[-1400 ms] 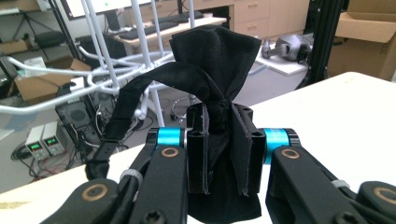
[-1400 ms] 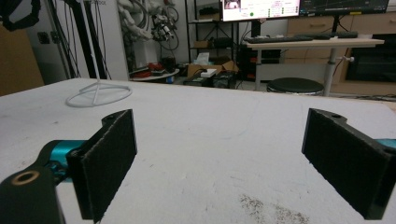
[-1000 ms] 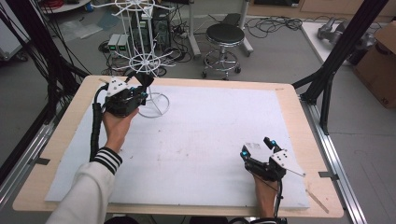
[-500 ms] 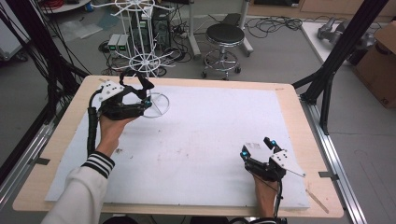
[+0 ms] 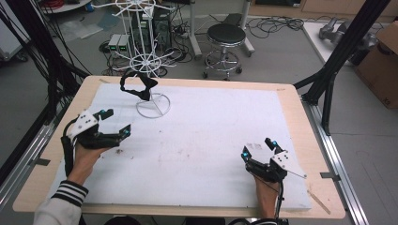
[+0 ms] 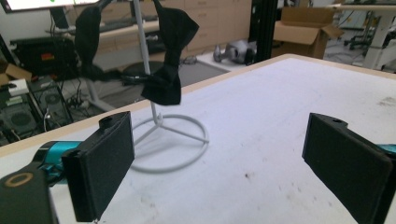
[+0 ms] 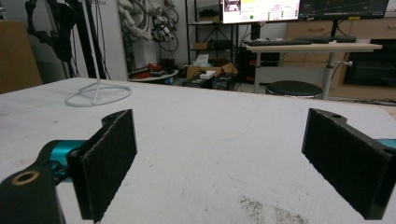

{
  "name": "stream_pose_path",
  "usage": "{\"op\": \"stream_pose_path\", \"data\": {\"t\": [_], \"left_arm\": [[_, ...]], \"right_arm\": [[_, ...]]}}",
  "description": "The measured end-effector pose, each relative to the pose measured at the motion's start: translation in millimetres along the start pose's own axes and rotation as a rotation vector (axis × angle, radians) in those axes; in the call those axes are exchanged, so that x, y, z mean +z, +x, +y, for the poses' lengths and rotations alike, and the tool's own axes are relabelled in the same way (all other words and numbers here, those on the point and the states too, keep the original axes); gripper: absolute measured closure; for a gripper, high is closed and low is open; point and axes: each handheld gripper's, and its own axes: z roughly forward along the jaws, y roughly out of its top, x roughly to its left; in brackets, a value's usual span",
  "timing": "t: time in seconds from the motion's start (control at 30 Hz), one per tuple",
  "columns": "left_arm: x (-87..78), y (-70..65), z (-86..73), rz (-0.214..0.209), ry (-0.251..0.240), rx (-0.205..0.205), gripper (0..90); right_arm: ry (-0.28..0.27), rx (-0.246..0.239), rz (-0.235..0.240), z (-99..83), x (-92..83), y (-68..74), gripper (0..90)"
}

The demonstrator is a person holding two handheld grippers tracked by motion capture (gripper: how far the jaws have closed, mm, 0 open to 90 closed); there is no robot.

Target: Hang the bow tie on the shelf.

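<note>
Pulled back toward 7 o'clock from white wire stand (image 5: pixel 151 101), left gripper (image 5: pixel 115 124) fingers just opened wide, empty; black cloth (image 5: pixel 139 86) hanging there. Right gripper (image 5: pixel 259 147) fingers wide, empty. No legible writing.

Black left claw (image 5: pixel 114 124) with teal joints, grey plate, black cable; striped sleeve (image 5: pixel 65 197).
</note>
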Motion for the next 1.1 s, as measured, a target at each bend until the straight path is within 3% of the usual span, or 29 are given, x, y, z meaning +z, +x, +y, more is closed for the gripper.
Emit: {"op": "stream_pose_path", "data": {"t": [0.17, 0.3, 0.37, 0.47, 0.9, 1.0, 1.1], "left_arm": [[-20.7, -8.0, -34.3, -0.005, -0.097, -0.027, 9.6], [-26.0, -12.5, -55.8, 0.011, -0.126, -0.049, 9.6], [-27.8, -13.5, -56.9, 0.011, -0.171, -0.054, 9.6], [-27.7, -15.2, -57.2, 0.003, -0.169, -0.035, 9.6], [-30.0, -14.5, -58.8, 0.003, -0.192, -0.043, 9.8], [-30.6, -12.9, -59.2, 0.007, -0.202, -0.062, 9.8], [-31.6, -14.0, -59.6, 0.003, -0.212, -0.05, 9.8]], "right_arm": [[-0.004, 0.001, 0.001, -0.1, -0.3, 0.2, 9.3], [-0.005, 0.001, -0.002, -0.2, -0.3, -0.3, 9.3], [-0.006, -0.002, -0.002, -0.1, -0.3, 0.0, 9.3], [-0.01, -0.004, -0.004, -0.4, -0.7, 0.8, 9.3], [-0.01, -0.012, -0.007, -0.5, -0.7, 1.0, 9.3], [-0.009, -0.011, -0.006, -0.5, -0.6, 1.0, 9.3], [-0.005, -0.032, -0.004, -0.4, -0.2, 2.5, 9.3]]}}
